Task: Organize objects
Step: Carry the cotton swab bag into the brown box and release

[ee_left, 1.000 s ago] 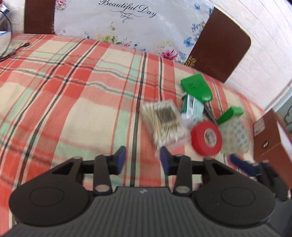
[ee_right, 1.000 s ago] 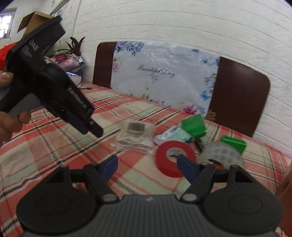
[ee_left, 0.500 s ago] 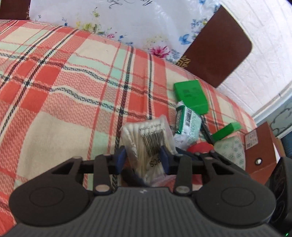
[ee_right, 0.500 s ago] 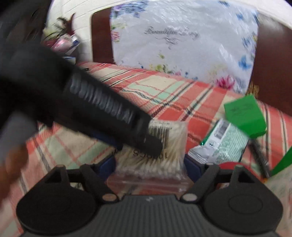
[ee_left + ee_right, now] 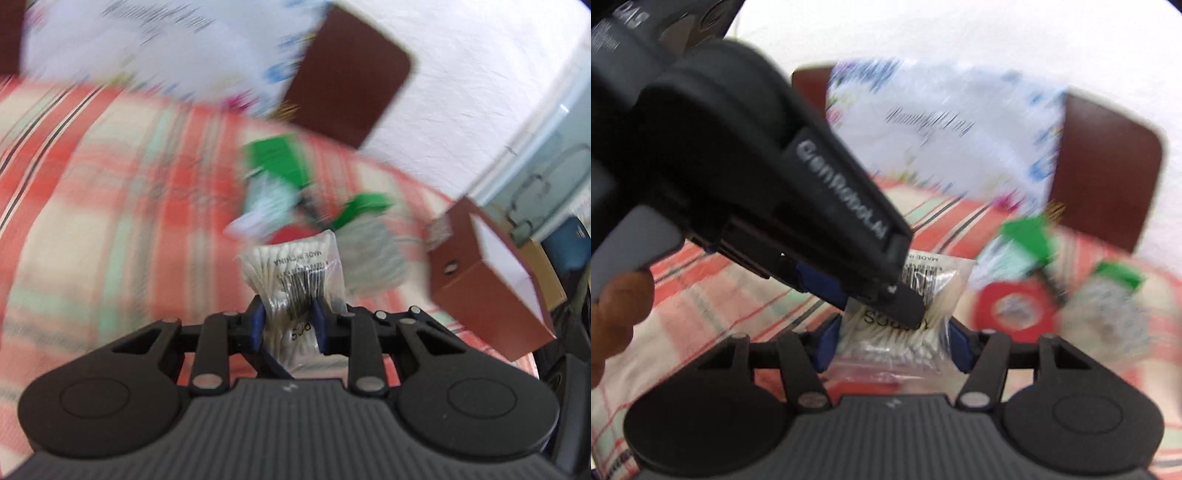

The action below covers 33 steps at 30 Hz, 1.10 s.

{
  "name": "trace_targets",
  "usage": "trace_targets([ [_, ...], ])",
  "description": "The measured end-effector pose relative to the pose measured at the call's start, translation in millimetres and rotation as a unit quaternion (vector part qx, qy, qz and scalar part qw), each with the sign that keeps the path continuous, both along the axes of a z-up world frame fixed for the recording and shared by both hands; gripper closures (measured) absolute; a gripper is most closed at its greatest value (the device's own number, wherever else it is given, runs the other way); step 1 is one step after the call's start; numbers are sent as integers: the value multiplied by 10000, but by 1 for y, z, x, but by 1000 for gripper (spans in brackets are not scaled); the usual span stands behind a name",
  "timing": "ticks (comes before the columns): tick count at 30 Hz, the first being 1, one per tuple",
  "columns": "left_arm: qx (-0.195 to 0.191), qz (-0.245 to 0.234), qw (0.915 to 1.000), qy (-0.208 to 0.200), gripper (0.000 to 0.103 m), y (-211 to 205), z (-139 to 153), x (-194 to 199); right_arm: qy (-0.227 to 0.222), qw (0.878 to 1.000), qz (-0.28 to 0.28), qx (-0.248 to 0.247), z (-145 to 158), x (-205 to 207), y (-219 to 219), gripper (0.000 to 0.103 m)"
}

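left gripper: pinched tight on the cotton swab bag, blue pads on its lower half
bag axis: long side pointing away along the fingers, barcode end far, lifted off the plaid tablecloth
right gripper: spread wide, flanking the bag's lower end, contact unclear
left gripper pose: slanting down from upper left in the right view

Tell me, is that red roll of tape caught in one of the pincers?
No, the red tape roll lies on the tablecloth, while both pincers close around the bag of cotton swabs.

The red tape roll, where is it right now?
In the right wrist view, the red tape roll lies on the checked tablecloth, right of the cotton swab bag.
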<state>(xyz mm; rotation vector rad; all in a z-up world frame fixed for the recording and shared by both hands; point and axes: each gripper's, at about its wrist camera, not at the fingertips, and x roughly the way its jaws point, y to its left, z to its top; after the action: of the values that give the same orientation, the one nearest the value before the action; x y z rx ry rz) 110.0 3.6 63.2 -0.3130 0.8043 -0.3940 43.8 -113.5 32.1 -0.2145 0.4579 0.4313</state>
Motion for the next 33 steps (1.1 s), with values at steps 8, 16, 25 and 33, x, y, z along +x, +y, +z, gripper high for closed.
trace_targets([
  [8, 101, -1408, 9868, -791, 74, -154, 56, 28, -937, 9835, -1519, 299, 55, 0, -137, 45],
  [16, 138, -2497, 9647, -827, 74, -298, 47, 45, -828, 9565, -2775, 339, 60, -3, -274, 45],
  [25, 416, -2892, 9540, -675, 72, -372, 24, 44, -467, 9377, -3427, 320, 43, -8, -343, 44],
  [33, 713, -2854, 9521, -838, 67, -374, 23, 31, -248, 9286, -3657, 582, 32, 0, -344, 32],
])
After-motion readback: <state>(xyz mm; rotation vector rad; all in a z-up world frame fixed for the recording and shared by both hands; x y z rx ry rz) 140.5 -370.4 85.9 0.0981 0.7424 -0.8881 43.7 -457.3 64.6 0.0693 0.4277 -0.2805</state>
